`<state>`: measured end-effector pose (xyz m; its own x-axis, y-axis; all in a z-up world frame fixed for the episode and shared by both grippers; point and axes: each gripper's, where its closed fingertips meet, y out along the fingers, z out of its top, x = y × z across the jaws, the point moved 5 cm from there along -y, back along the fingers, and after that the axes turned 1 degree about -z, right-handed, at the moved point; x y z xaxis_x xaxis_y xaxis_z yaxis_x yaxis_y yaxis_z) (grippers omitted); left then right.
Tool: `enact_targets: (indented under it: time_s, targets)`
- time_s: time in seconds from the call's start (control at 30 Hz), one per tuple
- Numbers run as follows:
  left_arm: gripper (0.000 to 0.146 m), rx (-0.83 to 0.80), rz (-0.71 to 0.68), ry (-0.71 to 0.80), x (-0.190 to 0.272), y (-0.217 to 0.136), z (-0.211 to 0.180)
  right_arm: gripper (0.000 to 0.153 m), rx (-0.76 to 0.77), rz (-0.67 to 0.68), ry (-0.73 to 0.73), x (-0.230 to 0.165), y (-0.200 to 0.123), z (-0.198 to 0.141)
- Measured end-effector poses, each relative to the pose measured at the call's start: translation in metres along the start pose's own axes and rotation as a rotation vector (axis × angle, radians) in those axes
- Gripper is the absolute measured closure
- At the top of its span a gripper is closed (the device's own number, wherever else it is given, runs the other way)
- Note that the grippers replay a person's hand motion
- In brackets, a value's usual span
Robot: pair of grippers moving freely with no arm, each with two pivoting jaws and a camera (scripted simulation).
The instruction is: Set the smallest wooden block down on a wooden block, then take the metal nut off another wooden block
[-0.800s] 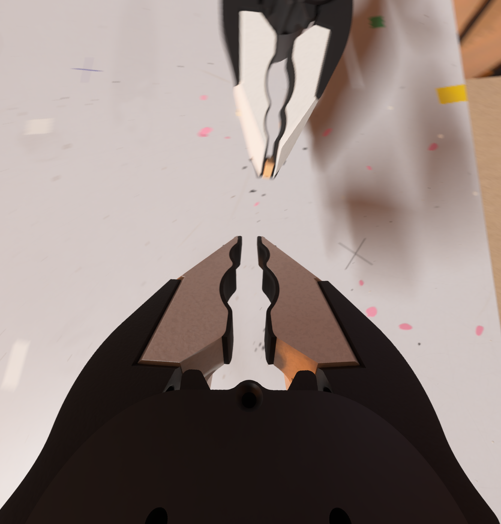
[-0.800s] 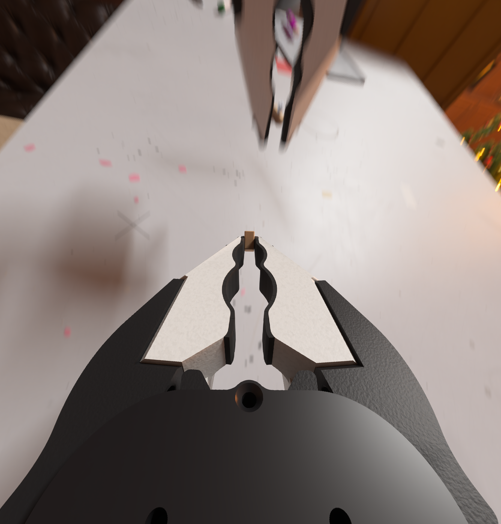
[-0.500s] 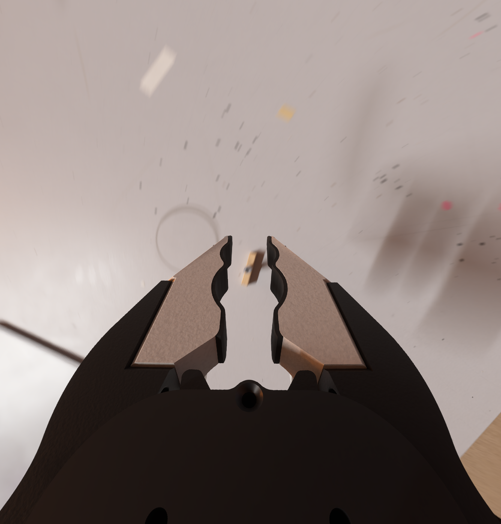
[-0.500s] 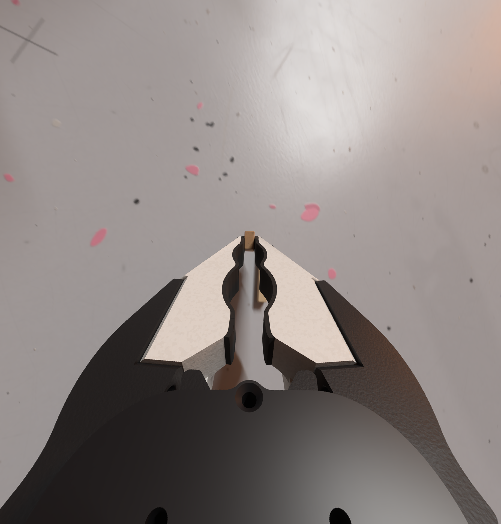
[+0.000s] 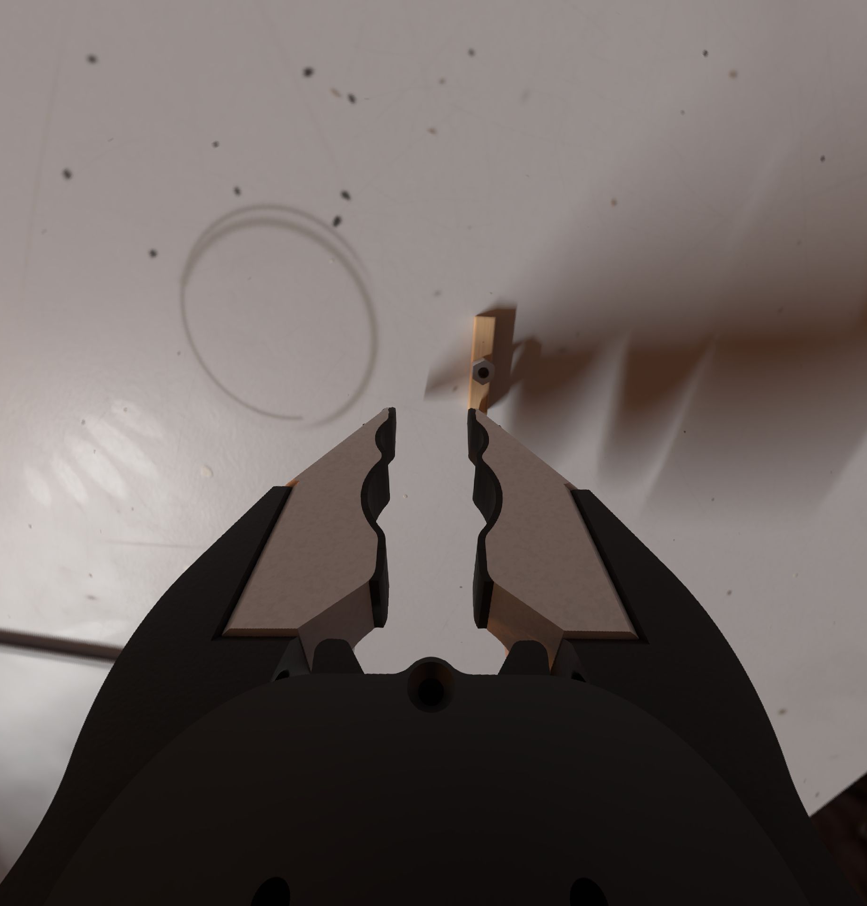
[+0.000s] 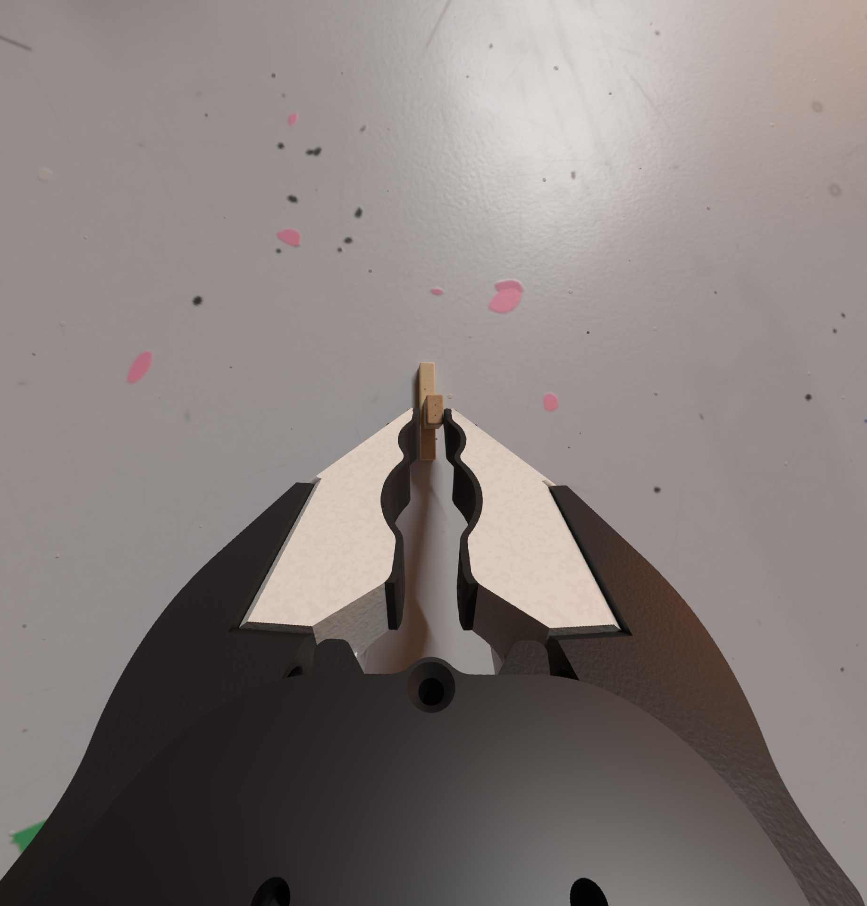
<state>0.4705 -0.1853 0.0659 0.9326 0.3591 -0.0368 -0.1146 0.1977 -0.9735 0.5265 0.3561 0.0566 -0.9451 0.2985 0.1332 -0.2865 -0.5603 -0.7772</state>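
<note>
In the left wrist view, a long thin wooden block (image 5: 481, 343) lies on the white table (image 5: 568, 147) with a small metal nut (image 5: 483, 371) on top of it. My left gripper (image 5: 432, 414) is open and empty. Its right fingertip is just short of the block's near end. In the right wrist view, the smallest wooden block (image 6: 433, 409) rests on a longer wooden block (image 6: 427, 380). My right gripper (image 6: 429, 414) straddles it with its jaws slightly parted, and a thin gap shows on the block's left side.
A grey ring mark (image 5: 279, 314) is on the table left of the nut's block. The table edge (image 5: 823, 784) runs at lower right, and a paler panel (image 5: 29, 696) sits at lower left. Pink flecks (image 6: 505, 296) and green tape (image 6: 29, 836) mark the table.
My left gripper has opened wider, and the block with the nut now sits ahead to the right. My right gripper has parted slightly, and the small block now lies on the longer block.
</note>
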Motion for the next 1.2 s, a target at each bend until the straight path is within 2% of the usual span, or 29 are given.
enact_targets:
  time_s: [0.13,0.43,0.63,0.77,0.83,0.9,1.0,1.03,1.13,1.2]
  targets:
    - [0.119,-0.057,-0.049,0.075,0.002,0.003,0.006,0.143,0.023,-0.023,0.037,0.0,-0.009,-0.005]
    - [0.146,-0.081,-0.072,0.038,0.014,0.003,0.006,0.145,0.098,-0.057,0.096,0.0,-0.02,-0.013]
    - [0.146,-0.079,0.033,0.057,0.018,0.001,0.003,0.146,0.122,-0.072,0.083,-0.003,-0.023,-0.013]
    - [0.128,-0.029,0.046,0.125,0.021,-0.001,0.011,0.146,0.13,-0.08,0.092,-0.003,-0.027,-0.015]
    - [0.124,-0.043,0.034,0.14,0.02,0.002,0.014,0.147,0.129,-0.083,0.096,-0.003,-0.028,-0.015]
    - [0.125,-0.054,-0.01,0.103,0.019,0.005,0.016,0.147,0.129,-0.084,0.097,-0.004,-0.028,-0.014]
    - [0.138,-0.055,-0.078,0.012,0.016,0.006,0.015,0.147,0.133,-0.088,0.096,-0.006,-0.03,-0.013]
    - [0.138,-0.057,-0.082,0.002,0.016,0.006,0.014,0.147,0.138,-0.089,0.097,-0.007,-0.031,-0.012]
    - [0.138,-0.077,0.015,0.0,0.013,-0.005,0.012,0.147,0.175,-0.098,0.092,-0.01,-0.037,-0.005]
    - [0.138,0.032,0.083,-0.05,0.016,-0.031,0.018,0.147,0.205,-0.106,0.082,-0.014,-0.044,0.002]
